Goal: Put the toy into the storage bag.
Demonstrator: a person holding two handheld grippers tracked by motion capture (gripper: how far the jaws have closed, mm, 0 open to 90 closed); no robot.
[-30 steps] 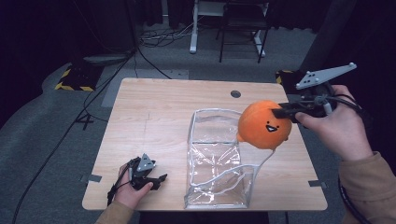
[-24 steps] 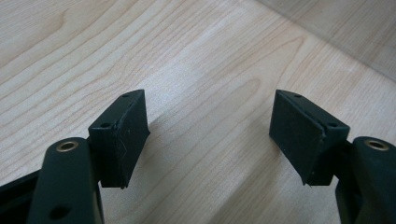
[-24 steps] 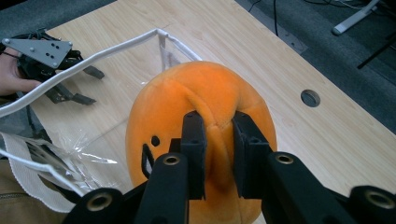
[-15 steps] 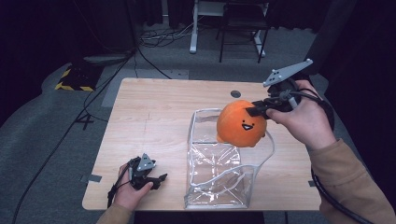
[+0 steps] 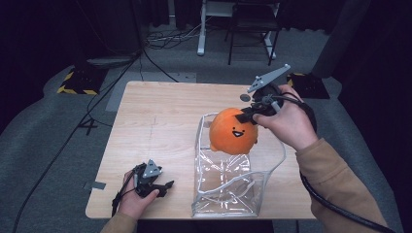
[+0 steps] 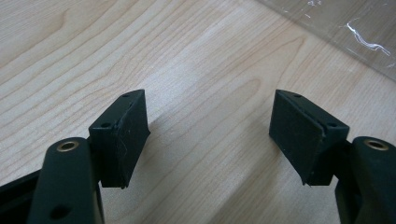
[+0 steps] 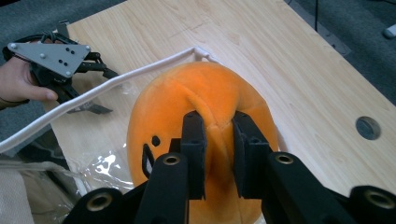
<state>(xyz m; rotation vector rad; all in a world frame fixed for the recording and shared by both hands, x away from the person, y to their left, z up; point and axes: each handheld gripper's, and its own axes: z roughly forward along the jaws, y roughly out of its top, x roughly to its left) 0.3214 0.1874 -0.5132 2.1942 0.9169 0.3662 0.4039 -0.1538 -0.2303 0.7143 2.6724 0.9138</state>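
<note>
A person works at a wooden counter [image 5: 160, 121] w/ a hand-held gripper in each hand. The right hand-held gripper [image 5: 247, 114] pinches a fold of an orange plush toy [image 5: 233, 132] w/ a smiley face, jaws narrow, holding it above the far end of a clear plastic bag [image 5: 228, 194] that stands open right of centre. The toy's underside seems to be at the bag's white-edged rim, though that's hard to judge from above. Step in hand: putting the toy into the bag. Next: lower it through the opening, then let go. The left hand-held gripper [image 5: 163, 185] rests near-left on the counter, jaws wide, empty, close to the bag.
</note>
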